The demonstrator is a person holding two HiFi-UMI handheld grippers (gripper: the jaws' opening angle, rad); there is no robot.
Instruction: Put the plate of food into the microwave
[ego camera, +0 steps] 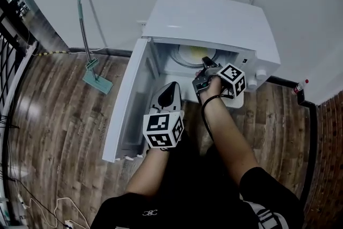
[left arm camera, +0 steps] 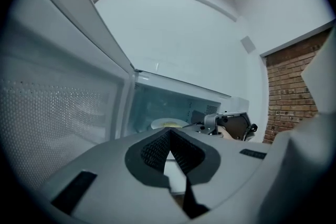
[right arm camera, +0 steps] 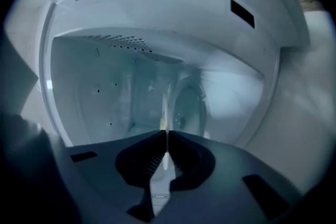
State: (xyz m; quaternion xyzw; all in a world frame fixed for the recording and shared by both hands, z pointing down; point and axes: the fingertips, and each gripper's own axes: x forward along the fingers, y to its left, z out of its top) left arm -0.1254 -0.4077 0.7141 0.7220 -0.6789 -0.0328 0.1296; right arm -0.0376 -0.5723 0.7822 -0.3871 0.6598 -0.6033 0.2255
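A white microwave (ego camera: 214, 19) stands with its door (ego camera: 128, 104) swung open to the left. Inside it lies a white plate (ego camera: 195, 53) with yellow food. My right gripper (ego camera: 205, 68) reaches into the opening and is shut on the plate's near rim. In the right gripper view the rim (right arm camera: 164, 107) shows edge-on as a thin white line between the closed jaws of the right gripper (right arm camera: 166, 134). My left gripper (ego camera: 169, 95) hangs in front of the opening, near the door, shut and holding nothing. The left gripper view shows the plate (left arm camera: 167, 124) beyond the shut left gripper (left arm camera: 169, 131).
The microwave's control knobs (ego camera: 256, 76) are just right of my right hand. A green mop (ego camera: 88, 35) leans on the white wall at the left, its head on the wooden floor. A small bottle (ego camera: 299, 87) lies at the far right. A brick wall (left arm camera: 289, 86) shows to the right.
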